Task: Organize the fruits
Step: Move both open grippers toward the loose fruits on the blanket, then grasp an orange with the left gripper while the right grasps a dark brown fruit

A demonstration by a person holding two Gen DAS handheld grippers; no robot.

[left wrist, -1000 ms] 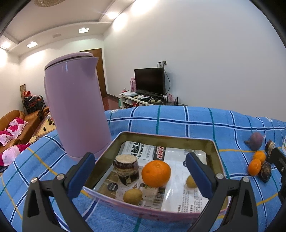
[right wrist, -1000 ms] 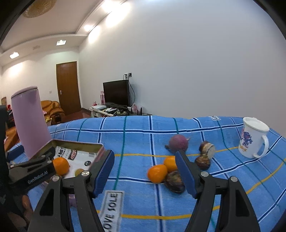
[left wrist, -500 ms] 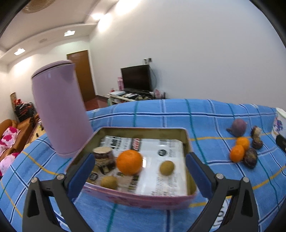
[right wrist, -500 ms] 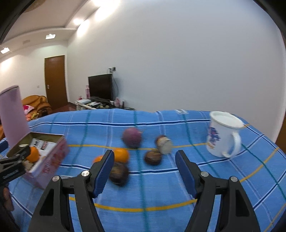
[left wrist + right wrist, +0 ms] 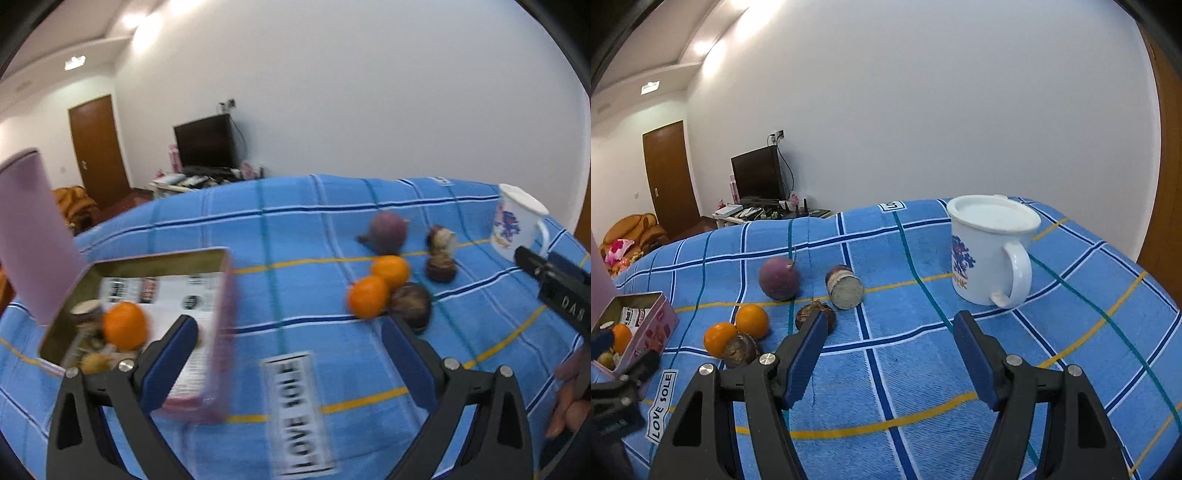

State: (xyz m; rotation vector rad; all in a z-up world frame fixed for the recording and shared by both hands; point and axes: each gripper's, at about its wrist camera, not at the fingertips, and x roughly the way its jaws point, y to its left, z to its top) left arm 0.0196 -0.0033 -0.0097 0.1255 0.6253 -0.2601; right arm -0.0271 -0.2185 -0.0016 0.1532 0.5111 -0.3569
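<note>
A pink tin box (image 5: 218,295) on the blue checked cloth holds an orange (image 5: 123,325), a cut brown piece and small brown fruits. To its right lie two oranges (image 5: 369,301), a dark round fruit (image 5: 412,304), a purple fruit (image 5: 388,230) and two more brown pieces. My left gripper (image 5: 290,350) is open and empty, above the cloth between box and pile. My right gripper (image 5: 888,343) is open and empty, right of the pile: oranges (image 5: 751,321), purple fruit (image 5: 779,278), cut piece (image 5: 846,288), and box (image 5: 650,328).
A white mug (image 5: 990,251) with a lid stands at the right; it also shows in the left wrist view (image 5: 517,221). A tall pink kettle (image 5: 29,236) stands left of the box. The cloth carries a "LOVE SOLE" label (image 5: 299,413).
Both grippers have swung to the right. The box has slid to the left of the left wrist view and the fruit pile has come in. The mug is now close before the right gripper.
</note>
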